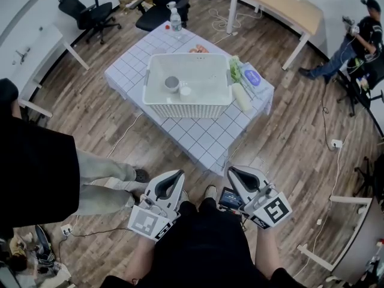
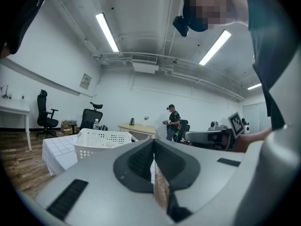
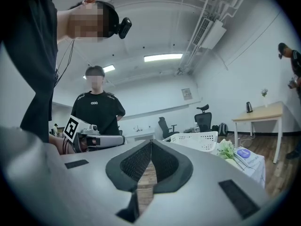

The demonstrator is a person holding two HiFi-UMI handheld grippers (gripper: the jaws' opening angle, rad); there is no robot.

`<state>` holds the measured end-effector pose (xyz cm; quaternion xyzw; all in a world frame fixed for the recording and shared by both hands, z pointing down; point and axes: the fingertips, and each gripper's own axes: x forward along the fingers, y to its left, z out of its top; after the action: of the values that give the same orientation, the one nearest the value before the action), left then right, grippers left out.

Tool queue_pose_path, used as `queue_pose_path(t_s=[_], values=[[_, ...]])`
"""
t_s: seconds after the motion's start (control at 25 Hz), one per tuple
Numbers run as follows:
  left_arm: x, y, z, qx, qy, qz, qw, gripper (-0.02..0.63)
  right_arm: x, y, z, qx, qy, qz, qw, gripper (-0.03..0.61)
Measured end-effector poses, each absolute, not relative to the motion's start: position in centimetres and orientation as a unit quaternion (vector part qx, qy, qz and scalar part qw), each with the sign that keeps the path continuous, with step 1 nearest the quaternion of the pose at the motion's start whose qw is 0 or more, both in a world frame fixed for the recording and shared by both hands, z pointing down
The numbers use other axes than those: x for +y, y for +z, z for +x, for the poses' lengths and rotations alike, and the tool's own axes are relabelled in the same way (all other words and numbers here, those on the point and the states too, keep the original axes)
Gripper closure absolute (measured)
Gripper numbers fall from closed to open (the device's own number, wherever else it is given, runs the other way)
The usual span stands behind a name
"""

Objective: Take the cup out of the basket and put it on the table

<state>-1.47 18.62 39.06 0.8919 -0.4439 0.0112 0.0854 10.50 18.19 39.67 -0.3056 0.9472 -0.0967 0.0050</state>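
Observation:
A small grey cup (image 1: pixel 171 83) stands inside the white plastic basket (image 1: pixel 157 105) on the table with a checked cloth (image 1: pixel 198 140); a small white object (image 1: pixel 185 90) lies beside it. Both grippers are held low near my body, well short of the table. My left gripper (image 1: pixel 178 174) is shut and empty, its pads meeting at the tip (image 2: pixel 153 140). My right gripper (image 1: pixel 233 171) is also shut with nothing in it (image 3: pixel 150 141). The basket (image 2: pixel 101 142) shows far ahead in the left gripper view, and the basket (image 3: pixel 195 140) shows likewise in the right gripper view. The cup is hidden in both.
A water bottle (image 1: pixel 175 20) stands at the table's far edge. Green and white items (image 1: pixel 239 86) and a blue packet (image 1: pixel 252 78) lie right of the basket. A person (image 1: pixel 42 167) stands at my left, another (image 1: pixel 354 41) at far right. Office chairs (image 1: pixel 90 11) and a wooden desk (image 1: pixel 282 5) stand behind.

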Motion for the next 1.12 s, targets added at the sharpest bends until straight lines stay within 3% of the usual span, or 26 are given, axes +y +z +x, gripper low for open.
queue_pose_path(t_s=[1.12], values=[[19.5, 39.5, 3.4, -0.477, 0.019, 0.874, 0.093, 0.606, 18.2, 41.0, 14.5, 0.957, -0.103, -0.272, -0.002, 0.554]])
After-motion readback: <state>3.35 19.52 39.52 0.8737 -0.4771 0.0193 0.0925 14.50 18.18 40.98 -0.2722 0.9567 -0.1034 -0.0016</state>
